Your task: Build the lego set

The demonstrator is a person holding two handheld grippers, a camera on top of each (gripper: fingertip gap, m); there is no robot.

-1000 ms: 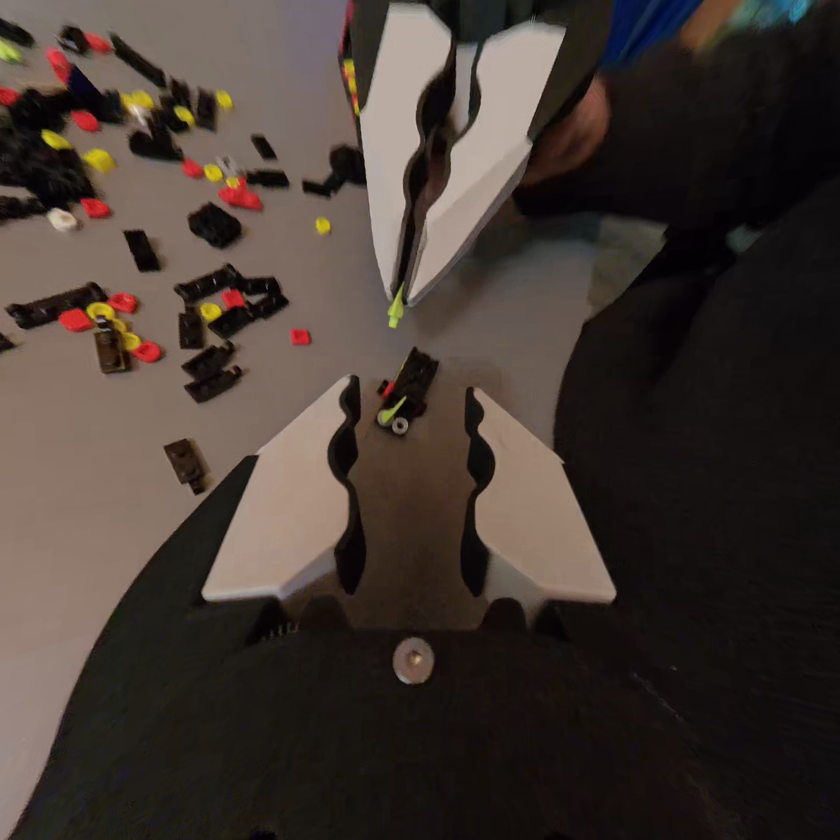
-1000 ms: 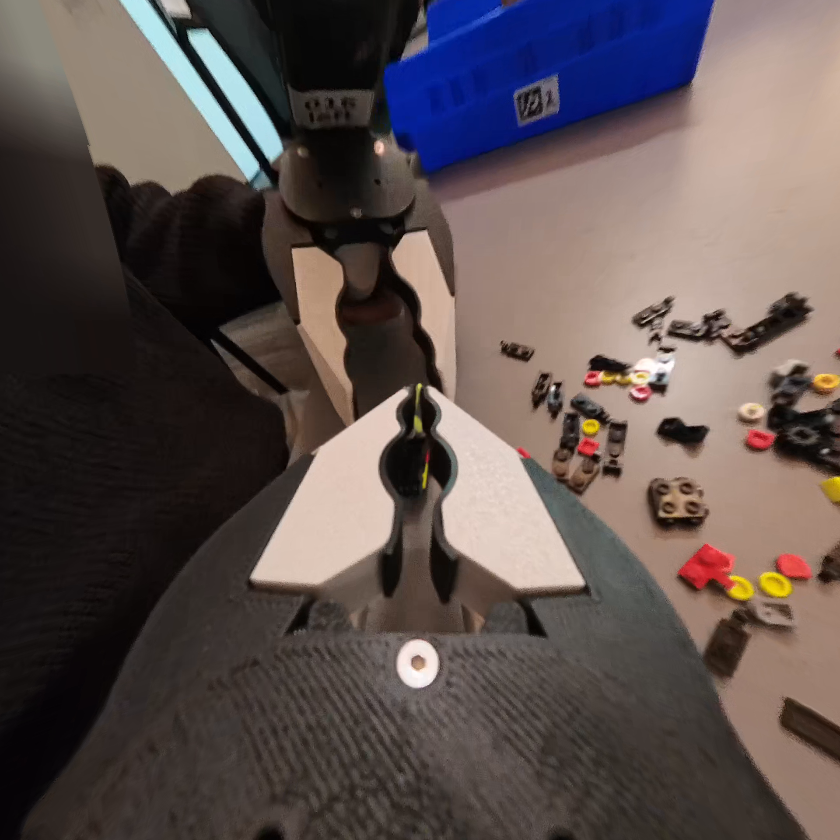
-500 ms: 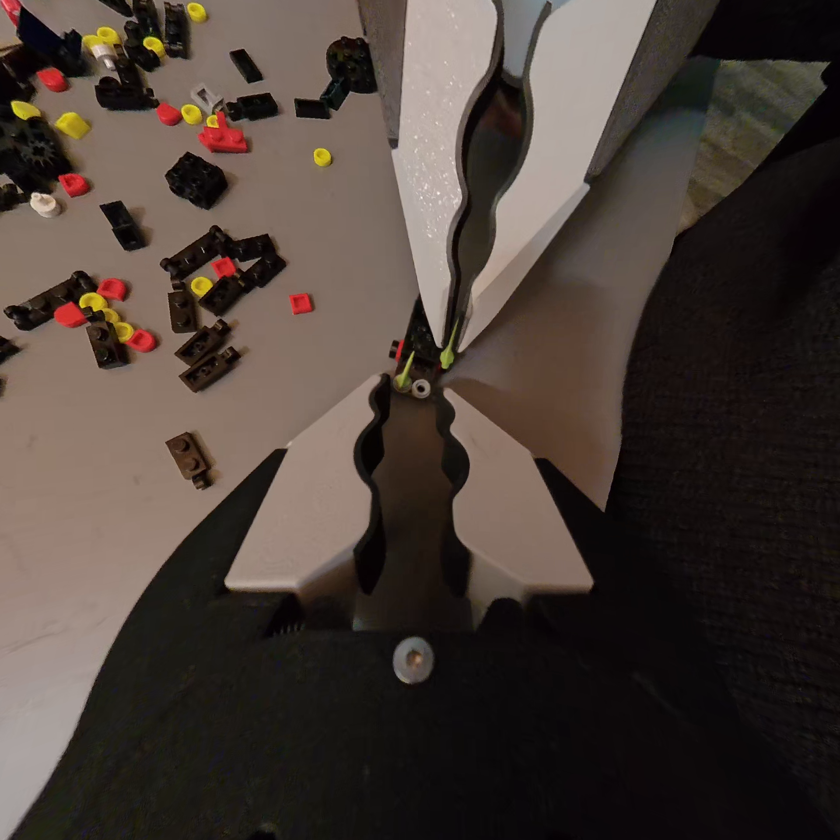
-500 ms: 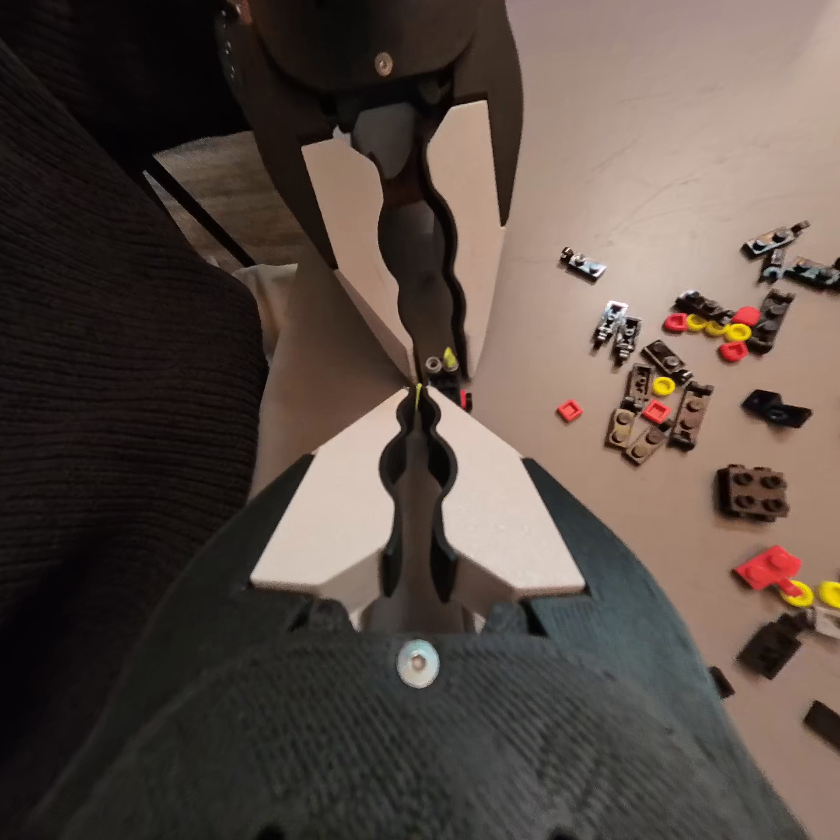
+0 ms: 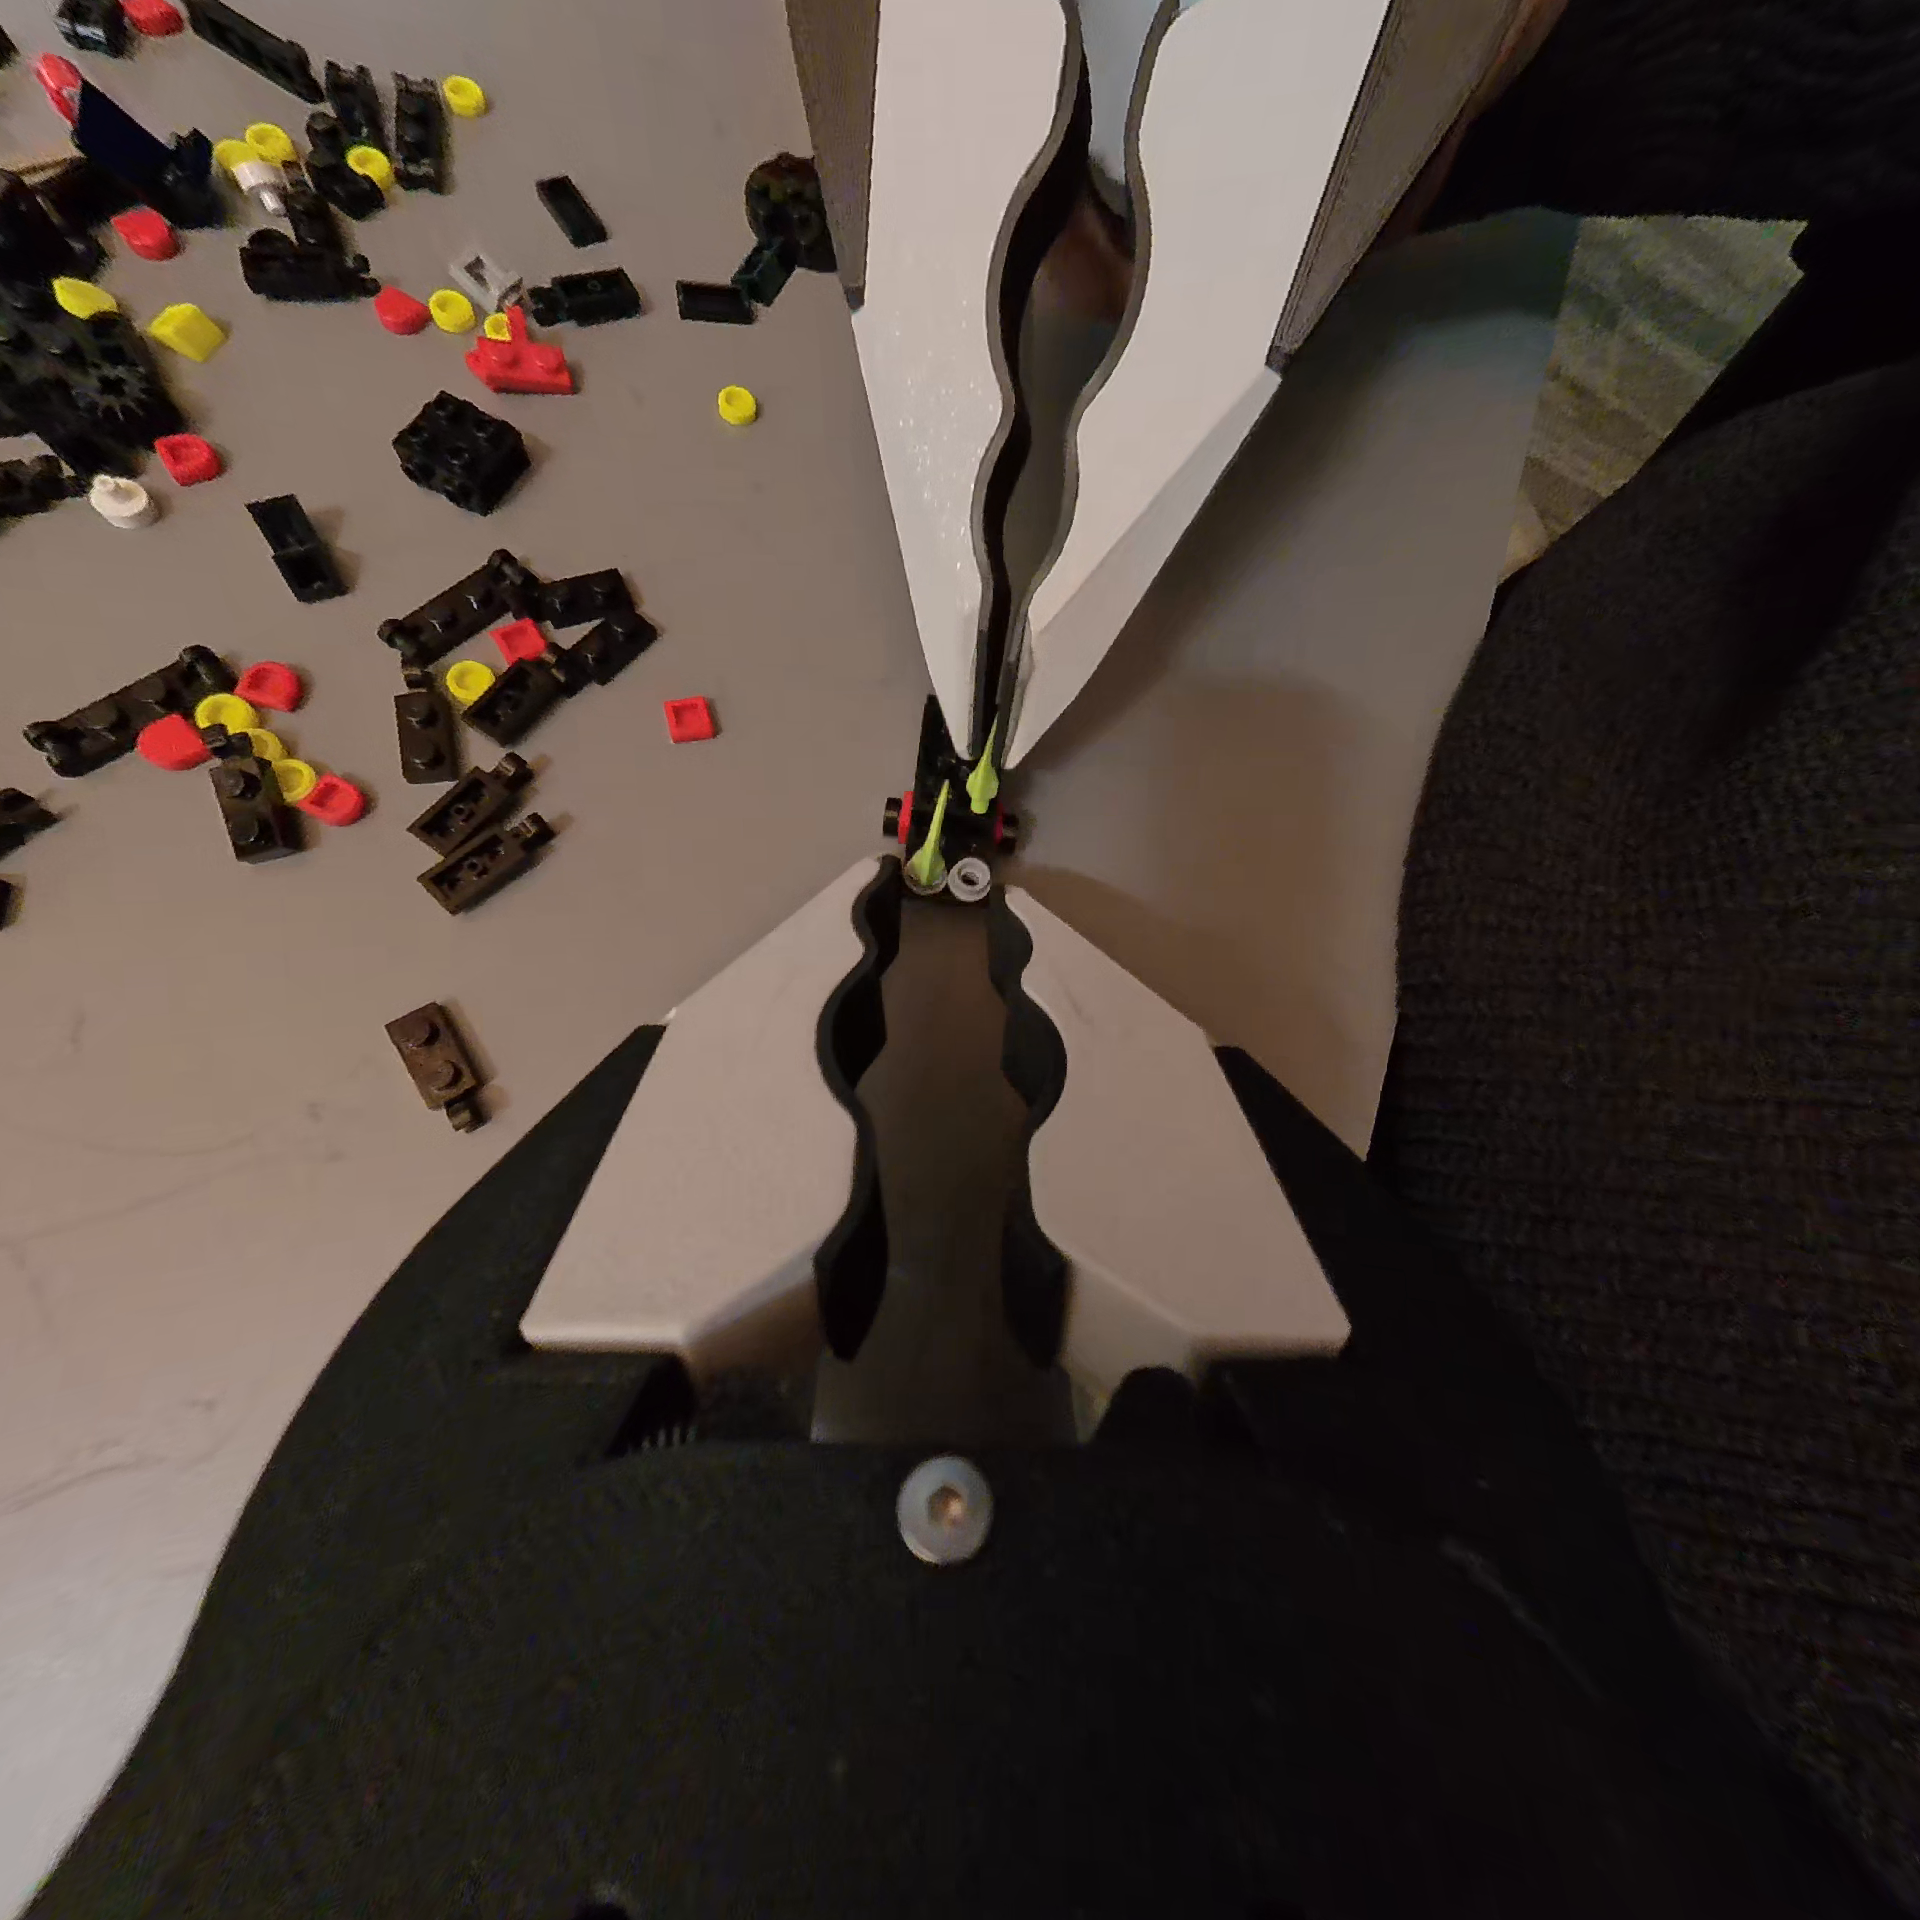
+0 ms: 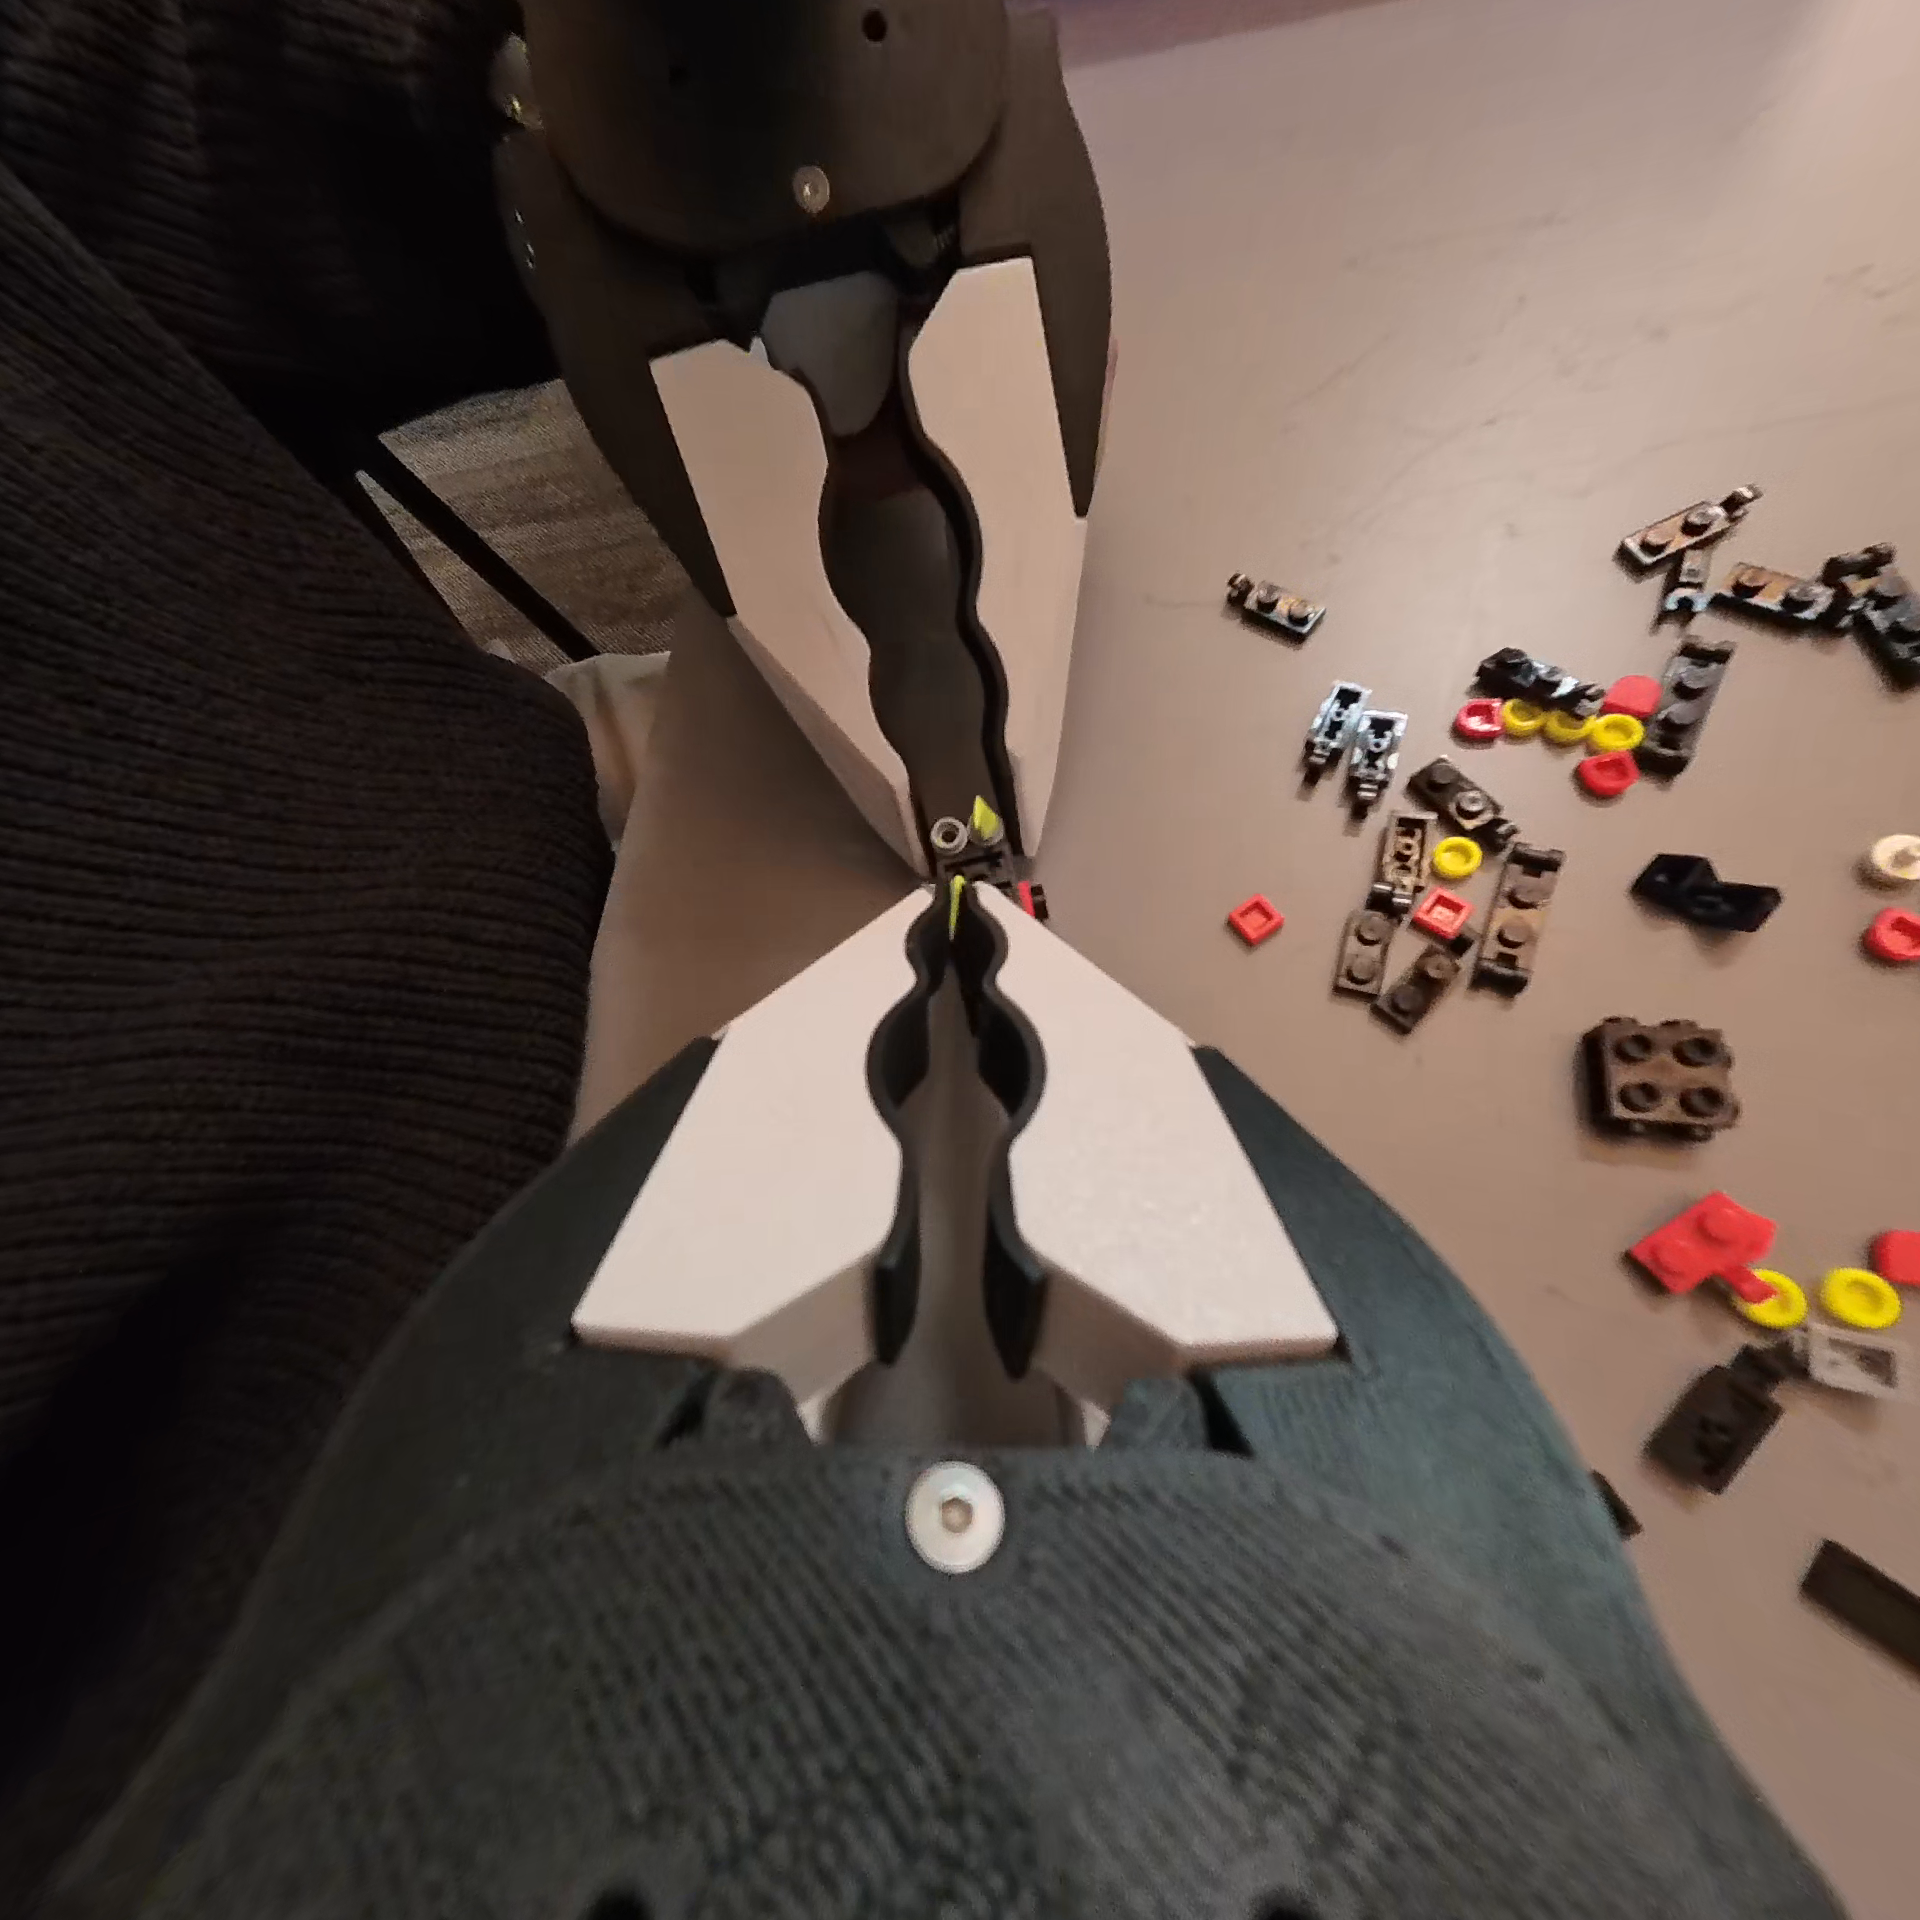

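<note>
A small black assembly with red side pins, a lime spike and a grey round stud sits between the tips of my left gripper, which is shut on it just above the table. My right gripper comes in from the far side, shut on a second lime spike whose point touches the top of the assembly. In the right wrist view my right gripper pinches the spike and faces my left gripper and the assembly.
Several loose black, red and yellow pieces lie on the grey table to the left, among them a black brick and a red tile. A person's dark sweater fills the right side. A black square plate lies to the right. Left and right tips are no more than a few centimetres apart. The left tips stand about 5 centimeters off the red tile. It turns up in the right wrist view as well.
My left gripper has gone from wide open to shut on the black assembly. My right gripper has brought its lime spike down onto the assembly.
</note>
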